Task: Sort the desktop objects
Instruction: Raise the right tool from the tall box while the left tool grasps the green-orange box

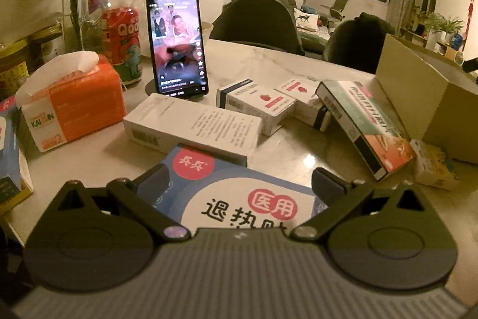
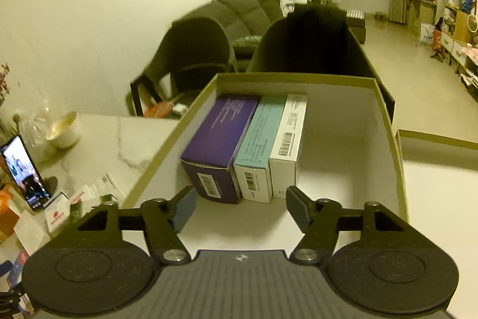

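**Entry: medicine cartons, part sorted**

Left gripper (image 1: pixel 239 181): jaws apart around the flat blue-and-white fever-patch carton (image 1: pixel 239 199) on the marble counter (image 1: pixel 269 59); whether the pads press it cannot be told. A loose hold could let it slip.

Right gripper (image 2: pixel 239 204): jaws apart, empty, over the open tan cardboard box (image 2: pixel 385 115), where purple (image 2: pixel 218 136), teal (image 2: pixel 260 145) and white (image 2: pixel 288 145) cartons lie side by side; a low jaw could knock them.

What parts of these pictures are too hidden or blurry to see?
- Left wrist view: the near end of the blue fever-patch box is covered by the left gripper; whether its pads press it is unclear.
- Left wrist view: the cardboard box shows only its outer wall.
- Right wrist view: the phone is too small to read.
- Right wrist view: the right gripper hides the tray floor nearest us.
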The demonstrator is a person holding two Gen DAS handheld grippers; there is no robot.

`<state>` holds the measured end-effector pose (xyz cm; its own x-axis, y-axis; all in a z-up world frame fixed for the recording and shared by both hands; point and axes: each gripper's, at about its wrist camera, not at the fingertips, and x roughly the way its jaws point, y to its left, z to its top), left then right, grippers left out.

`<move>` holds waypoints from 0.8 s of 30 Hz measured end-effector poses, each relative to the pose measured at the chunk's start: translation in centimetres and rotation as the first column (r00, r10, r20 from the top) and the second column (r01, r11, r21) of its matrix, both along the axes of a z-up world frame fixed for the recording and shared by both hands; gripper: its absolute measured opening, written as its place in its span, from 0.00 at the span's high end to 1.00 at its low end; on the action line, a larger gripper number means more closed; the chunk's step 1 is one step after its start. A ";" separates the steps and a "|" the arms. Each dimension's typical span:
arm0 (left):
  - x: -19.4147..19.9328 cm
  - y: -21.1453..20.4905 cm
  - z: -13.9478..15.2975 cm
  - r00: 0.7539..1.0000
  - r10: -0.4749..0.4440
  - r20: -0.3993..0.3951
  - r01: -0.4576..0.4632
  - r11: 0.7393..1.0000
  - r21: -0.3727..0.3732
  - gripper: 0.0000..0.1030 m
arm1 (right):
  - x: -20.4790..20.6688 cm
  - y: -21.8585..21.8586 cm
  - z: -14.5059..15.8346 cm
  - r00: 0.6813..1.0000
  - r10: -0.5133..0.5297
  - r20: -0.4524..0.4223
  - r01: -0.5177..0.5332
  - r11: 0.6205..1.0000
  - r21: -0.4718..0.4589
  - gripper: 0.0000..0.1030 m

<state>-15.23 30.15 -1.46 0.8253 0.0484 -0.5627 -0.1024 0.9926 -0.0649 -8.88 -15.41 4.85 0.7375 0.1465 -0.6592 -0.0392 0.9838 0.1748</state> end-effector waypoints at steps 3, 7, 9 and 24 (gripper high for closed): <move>-0.2 0.0 0.3 1.000 -0.005 0.014 0.005 1.000 0.009 0.00 | -2.0 0.0 0.2 0.999 -0.012 0.039 0.012 1.000 0.008 0.26; -0.2 -0.5 1.0 0.999 -0.026 0.037 0.026 1.000 0.006 0.00 | -4.7 0.1 0.1 0.997 -0.017 0.080 0.013 0.999 0.052 0.23; 0.1 -1.1 1.3 0.997 -0.052 0.052 0.052 0.999 -0.004 0.00 | -6.2 0.5 0.1 0.995 -0.008 0.104 0.001 0.998 0.068 0.22; 5.7 -6.8 0.8 0.972 -0.224 0.064 0.233 0.948 -0.219 0.09 | -15.2 1.9 -1.8 0.978 -0.010 0.210 0.003 0.999 0.035 0.16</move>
